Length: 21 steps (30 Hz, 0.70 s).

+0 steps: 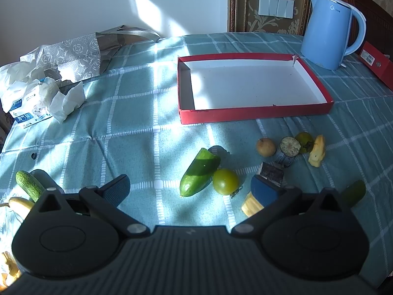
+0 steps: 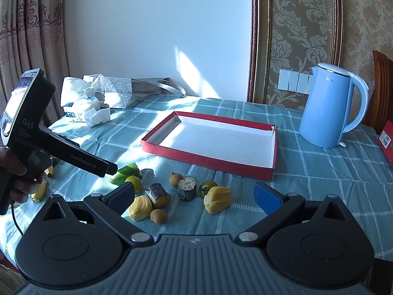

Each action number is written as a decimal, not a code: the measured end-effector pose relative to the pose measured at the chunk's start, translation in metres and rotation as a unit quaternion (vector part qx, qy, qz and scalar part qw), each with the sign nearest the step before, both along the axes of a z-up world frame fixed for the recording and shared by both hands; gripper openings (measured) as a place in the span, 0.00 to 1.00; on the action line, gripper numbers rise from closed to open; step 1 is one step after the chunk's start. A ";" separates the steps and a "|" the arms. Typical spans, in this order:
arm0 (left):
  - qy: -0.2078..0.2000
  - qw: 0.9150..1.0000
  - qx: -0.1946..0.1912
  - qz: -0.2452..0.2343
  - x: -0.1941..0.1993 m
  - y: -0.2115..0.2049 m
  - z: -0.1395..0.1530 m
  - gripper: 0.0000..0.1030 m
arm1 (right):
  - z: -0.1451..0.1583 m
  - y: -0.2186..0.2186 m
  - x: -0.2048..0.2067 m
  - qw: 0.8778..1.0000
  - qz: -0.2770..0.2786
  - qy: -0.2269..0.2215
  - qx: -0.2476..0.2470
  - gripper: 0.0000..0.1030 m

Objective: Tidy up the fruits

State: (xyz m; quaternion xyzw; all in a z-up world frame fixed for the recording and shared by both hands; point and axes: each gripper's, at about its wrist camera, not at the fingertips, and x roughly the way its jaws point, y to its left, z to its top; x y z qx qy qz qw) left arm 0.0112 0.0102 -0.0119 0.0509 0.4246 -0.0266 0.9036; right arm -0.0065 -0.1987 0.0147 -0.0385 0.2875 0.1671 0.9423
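Note:
A shallow red box [image 1: 255, 114] with a white inside lies empty on the checked cloth; it also shows in the right wrist view [image 2: 208, 158]. In front of it lie a cut cucumber [image 1: 197, 173], a green tomato [image 1: 225, 181], a longan [image 1: 266, 147], dark cane pieces [image 1: 289, 147] and a yellow jackfruit piece [image 1: 317, 151]. My left gripper [image 1: 191, 188] is open and empty just short of the cucumber. My right gripper [image 2: 195, 195] is open and empty above jackfruit pieces [image 2: 218, 199], longans [image 2: 158, 215] and cane pieces [image 2: 187, 188]. The left gripper's body [image 2: 29, 127] shows at the left.
A blue kettle [image 1: 330, 30] stands behind the box at the right, beside a red folder [image 1: 375, 61]. A paper bag [image 1: 73, 54] and tissues [image 1: 36, 98] lie at the far left. A small cucumber [image 1: 29, 185] and bananas [image 1: 18, 202] lie near the left edge.

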 end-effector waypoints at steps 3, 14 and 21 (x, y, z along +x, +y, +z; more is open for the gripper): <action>0.000 1.000 0.000 0.000 -0.001 0.000 -0.001 1.00 | 0.000 0.000 0.000 1.000 0.001 -0.001 0.000 1.00; 0.003 1.000 0.004 0.002 -0.001 0.003 -0.002 1.00 | -0.001 -0.001 -0.001 1.000 0.004 -0.002 -0.003 1.00; 0.003 1.000 0.005 0.002 -0.002 0.003 -0.002 1.00 | -0.001 -0.001 -0.001 1.000 0.006 -0.001 -0.003 1.00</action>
